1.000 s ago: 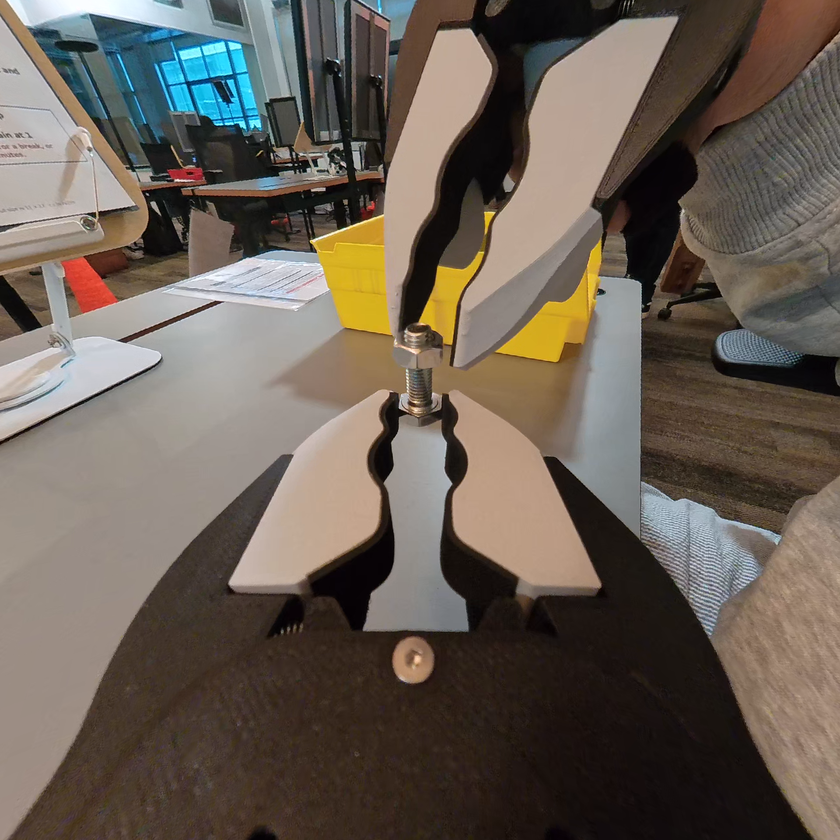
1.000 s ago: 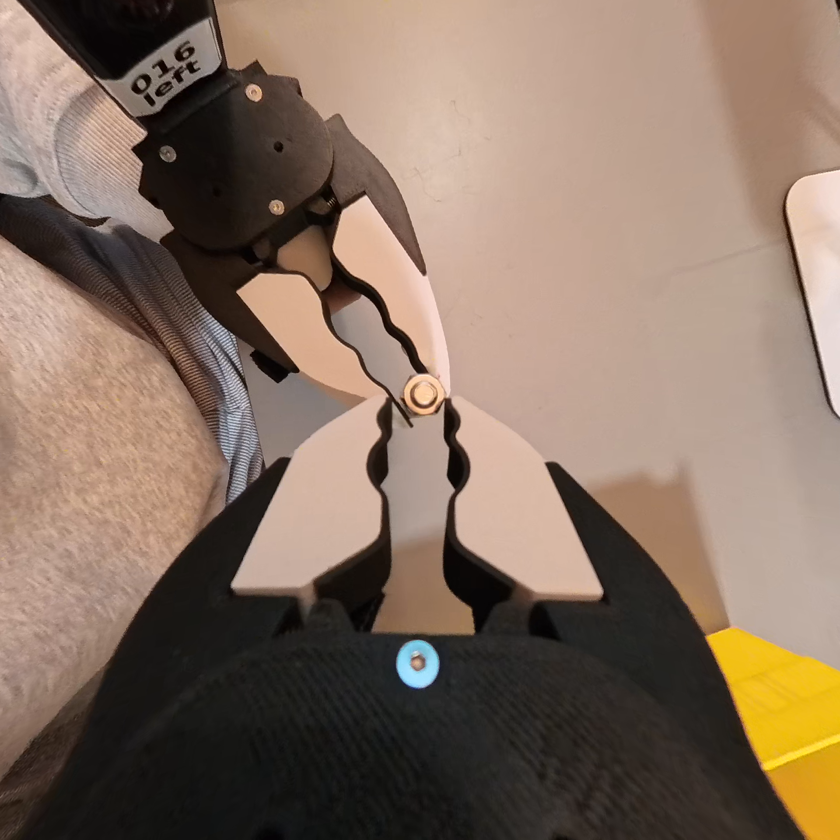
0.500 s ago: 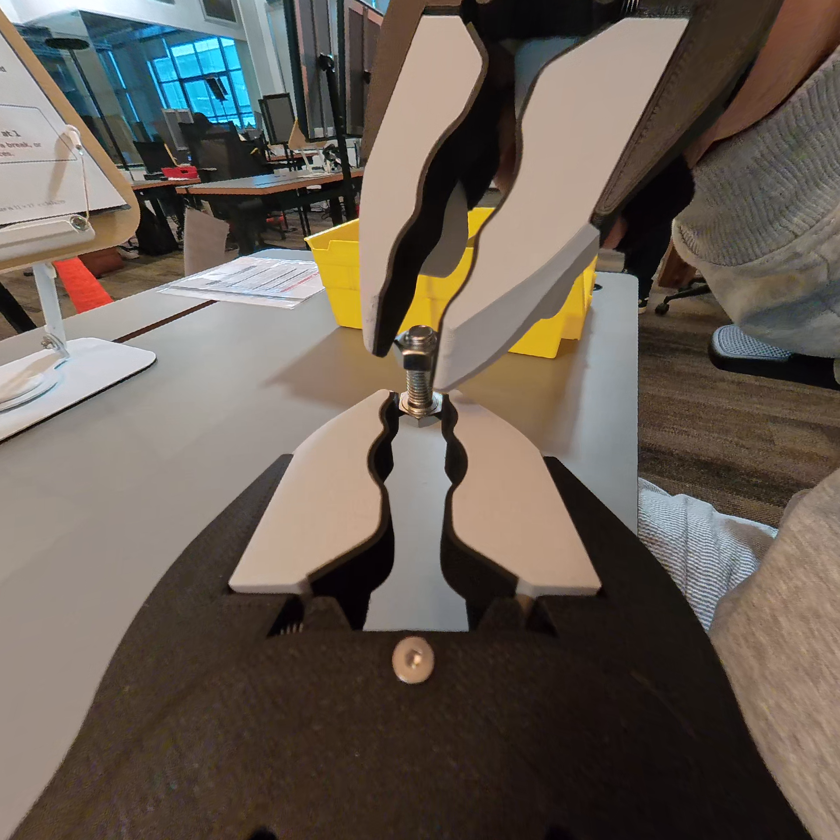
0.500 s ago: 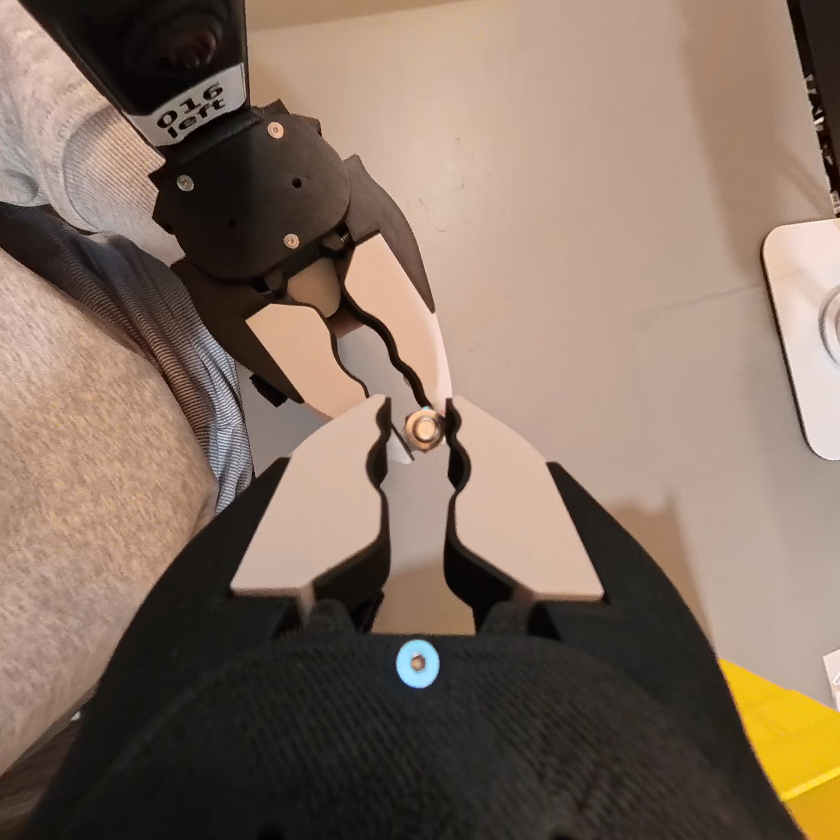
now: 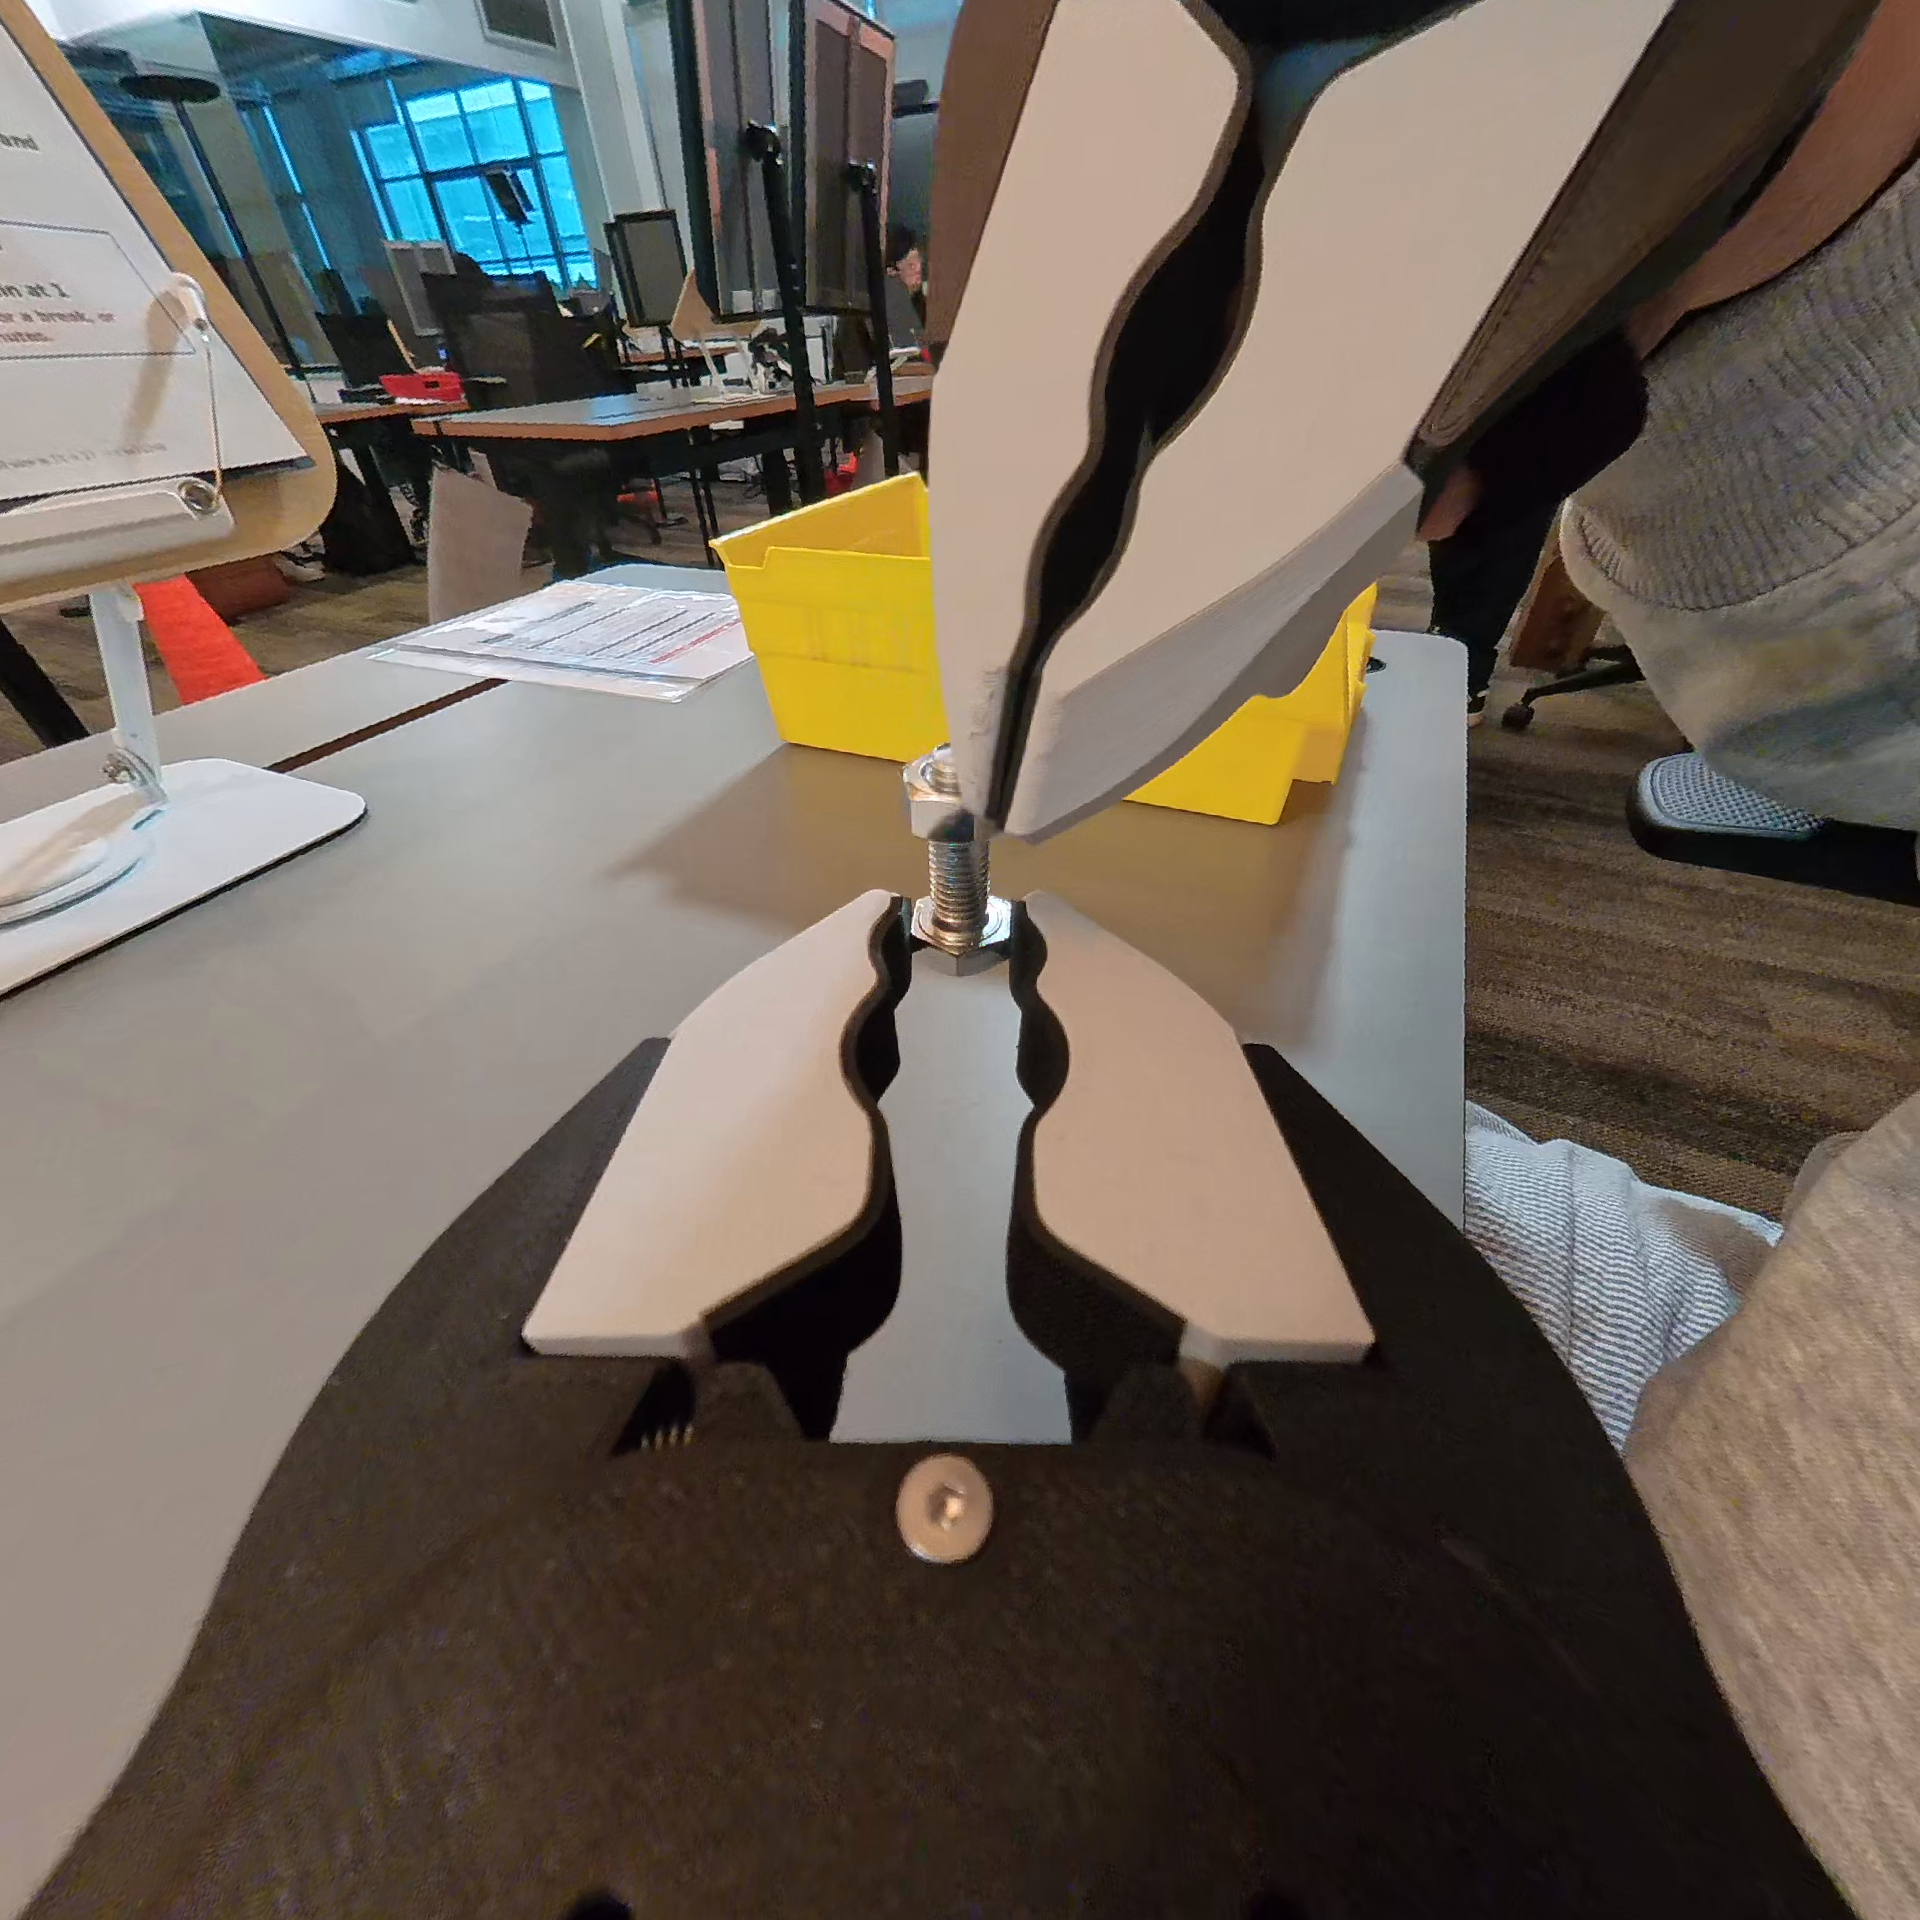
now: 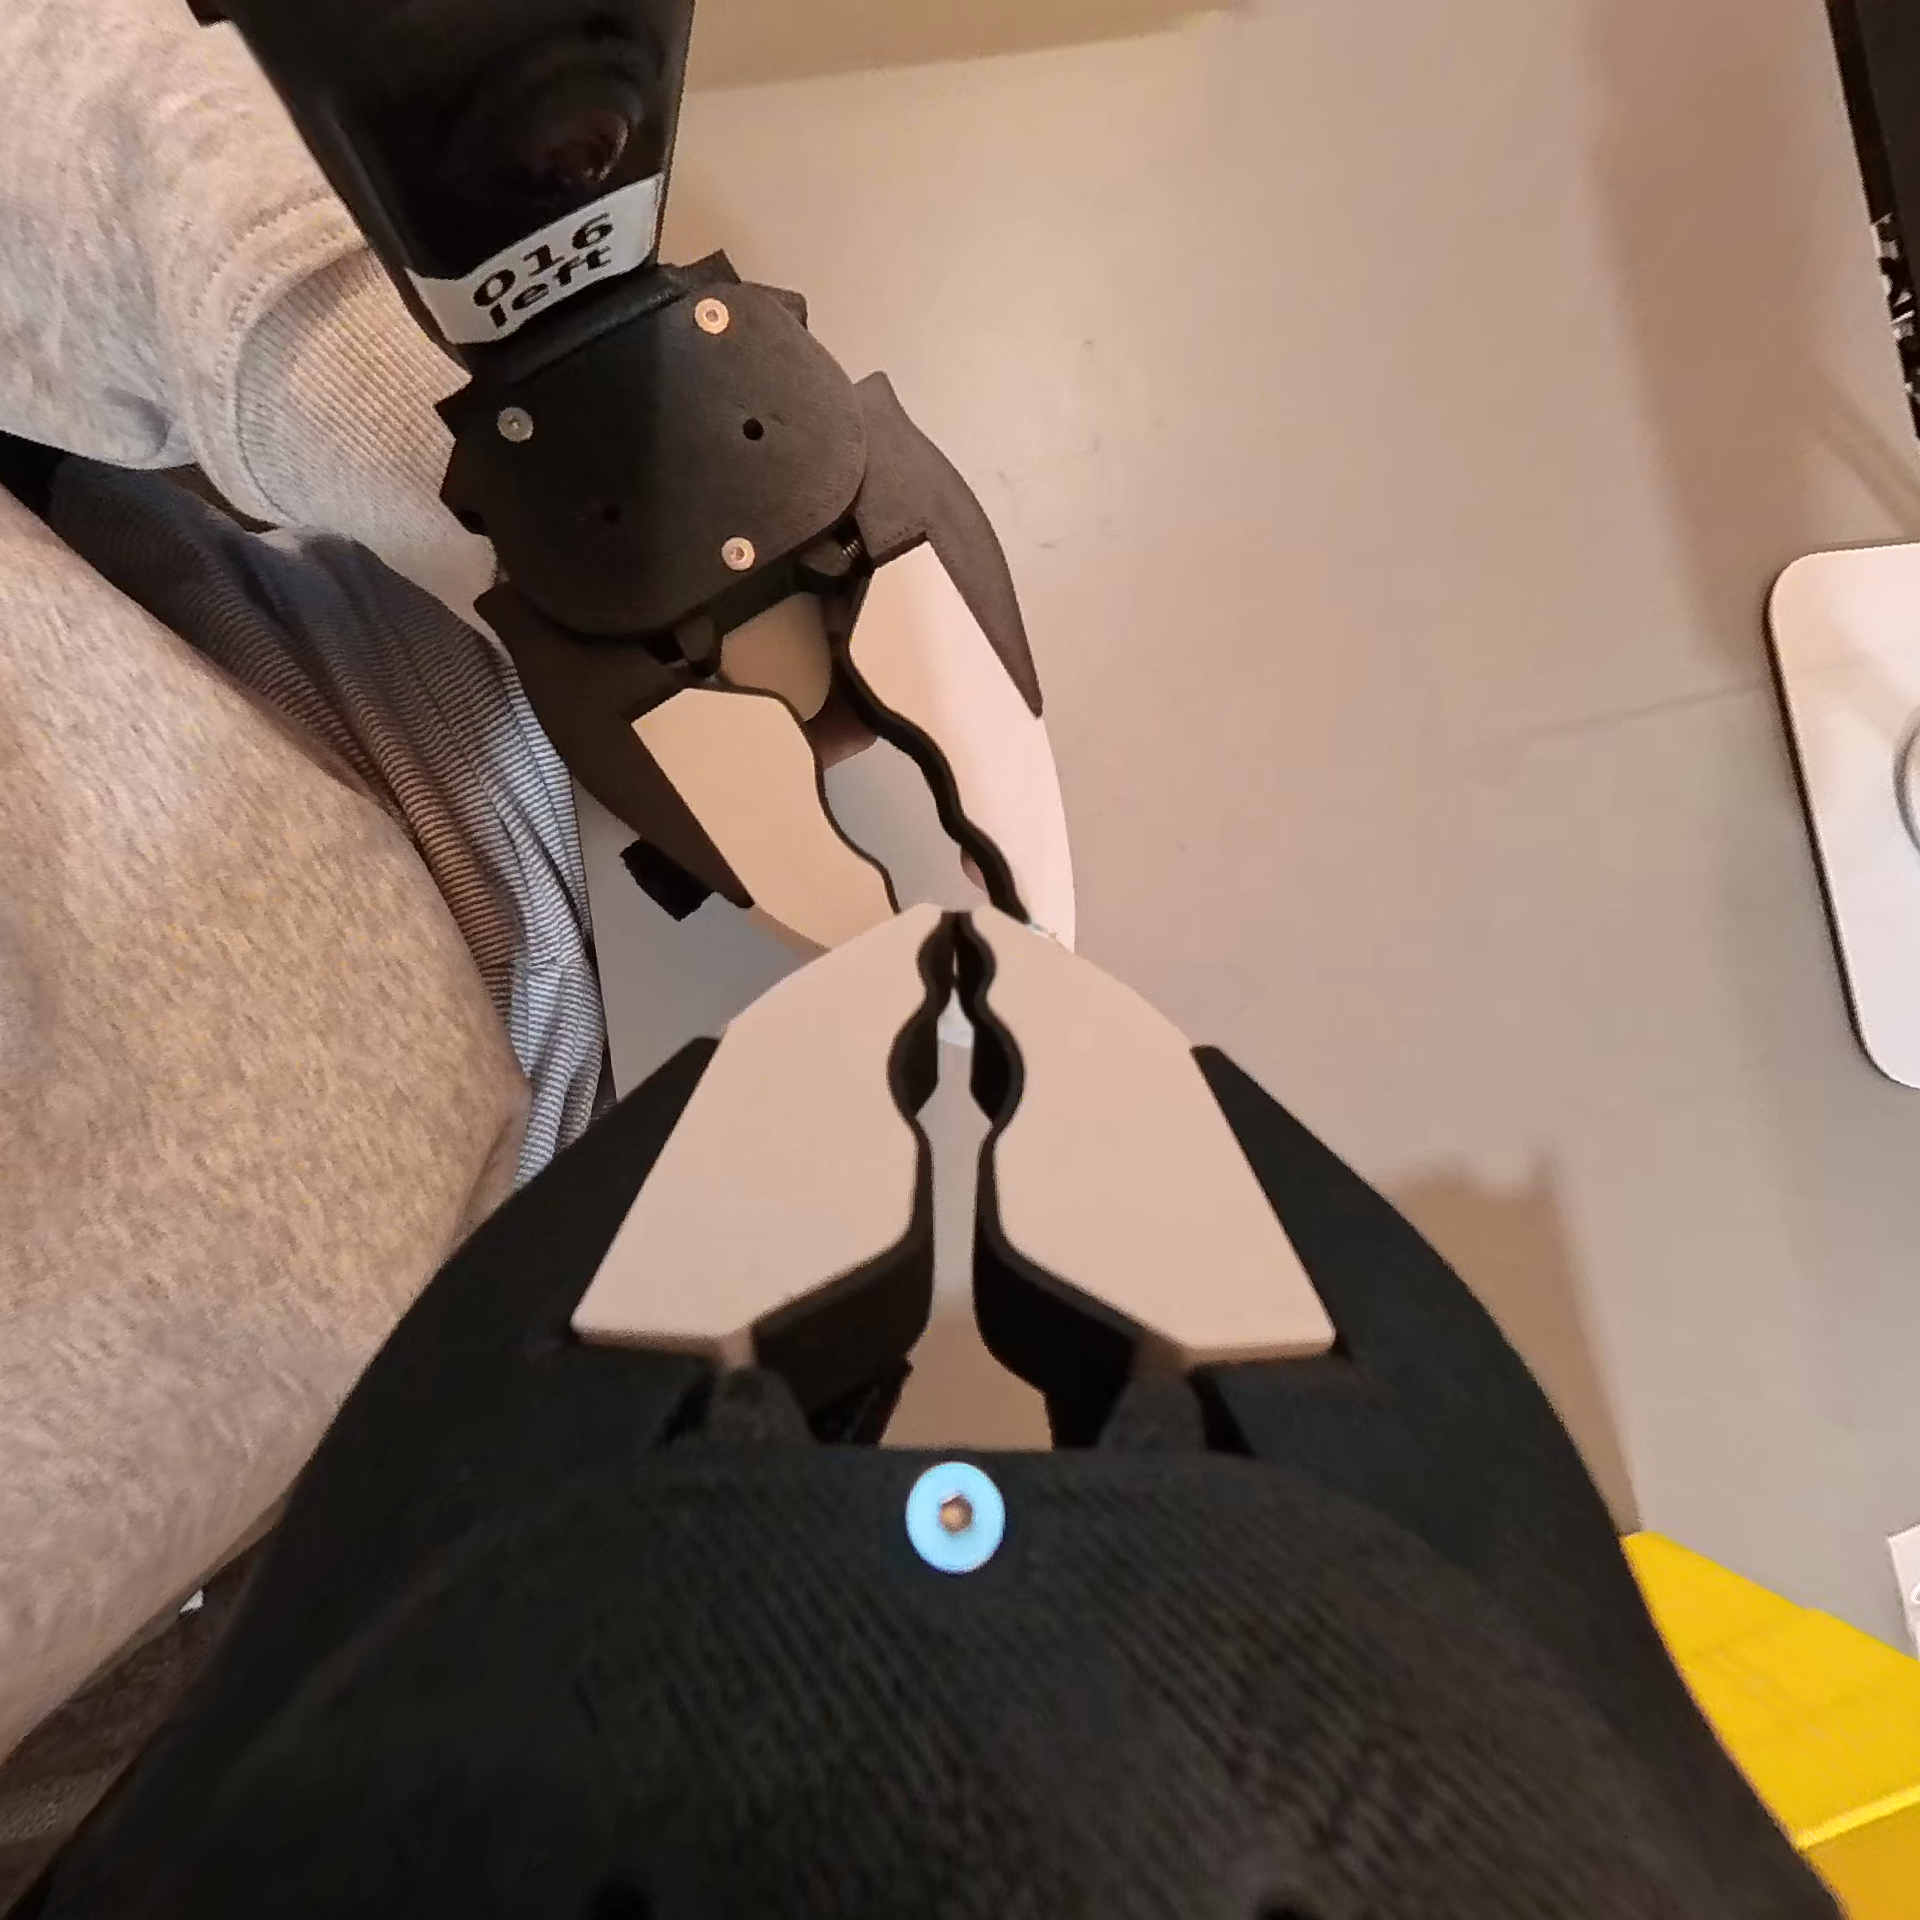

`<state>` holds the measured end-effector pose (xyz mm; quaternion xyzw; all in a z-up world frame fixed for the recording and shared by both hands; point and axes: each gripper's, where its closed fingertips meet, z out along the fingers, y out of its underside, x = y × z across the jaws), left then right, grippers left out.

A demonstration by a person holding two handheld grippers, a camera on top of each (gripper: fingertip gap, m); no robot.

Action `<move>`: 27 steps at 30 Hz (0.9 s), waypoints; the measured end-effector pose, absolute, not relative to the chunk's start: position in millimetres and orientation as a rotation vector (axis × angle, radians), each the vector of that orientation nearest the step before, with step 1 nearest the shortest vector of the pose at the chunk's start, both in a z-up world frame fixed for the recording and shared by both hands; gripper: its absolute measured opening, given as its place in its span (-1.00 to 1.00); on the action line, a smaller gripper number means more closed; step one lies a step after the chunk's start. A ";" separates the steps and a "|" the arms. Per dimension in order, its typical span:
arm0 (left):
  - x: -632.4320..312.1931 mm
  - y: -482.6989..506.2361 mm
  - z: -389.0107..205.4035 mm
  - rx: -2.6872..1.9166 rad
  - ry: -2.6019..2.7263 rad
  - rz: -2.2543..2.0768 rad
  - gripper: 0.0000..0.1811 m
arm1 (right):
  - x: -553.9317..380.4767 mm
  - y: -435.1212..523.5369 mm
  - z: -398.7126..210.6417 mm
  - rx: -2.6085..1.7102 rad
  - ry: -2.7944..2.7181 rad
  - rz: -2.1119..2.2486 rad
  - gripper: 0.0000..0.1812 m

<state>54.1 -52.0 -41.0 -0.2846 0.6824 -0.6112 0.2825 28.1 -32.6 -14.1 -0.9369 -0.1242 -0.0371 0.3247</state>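
A steel bolt (image 5: 951, 878) stands upright on the grey table (image 5: 312, 987), thread up, with a hex nut (image 5: 928, 795) near its top. My left gripper (image 5: 958, 914) lies low on the table and is shut on the bolt's hex head. My right gripper (image 5: 1000, 805) comes down from above with its fingers together. Its tips sit against the right side of the nut, and nothing shows between the pads. In the right wrist view my right gripper (image 6: 954, 920) is shut just in front of the left gripper (image 6: 966, 894). The bolt is almost hidden there.
A yellow bin (image 5: 842, 644) stands behind the bolt, with a plastic-covered sheet (image 5: 582, 634) to its left. A white stand base (image 5: 208, 831) is at the left. The table's right edge (image 5: 1449, 935) is close by. A person's grey sleeve (image 5: 1766, 468) is at the right. The tips of both grippers are at nearly the same place.
My right gripper's fingers stood open around the nut, then came together. The nut is now beside the tips, not between them. The left gripper kept its hold on the bolt head.
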 end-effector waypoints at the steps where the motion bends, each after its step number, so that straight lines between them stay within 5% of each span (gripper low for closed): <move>1: 54.4 -51.4 -40.9 -0.766 1.825 -1.637 -0.79 | 28.2 -33.6 -14.1 -2.462 -0.326 -0.097 -1.00; 27: 54.8 -49.0 -38.1 -0.780 1.805 -1.663 -0.79 | 45.7 -41.2 -19.2 -2.520 -0.273 -0.182 -0.87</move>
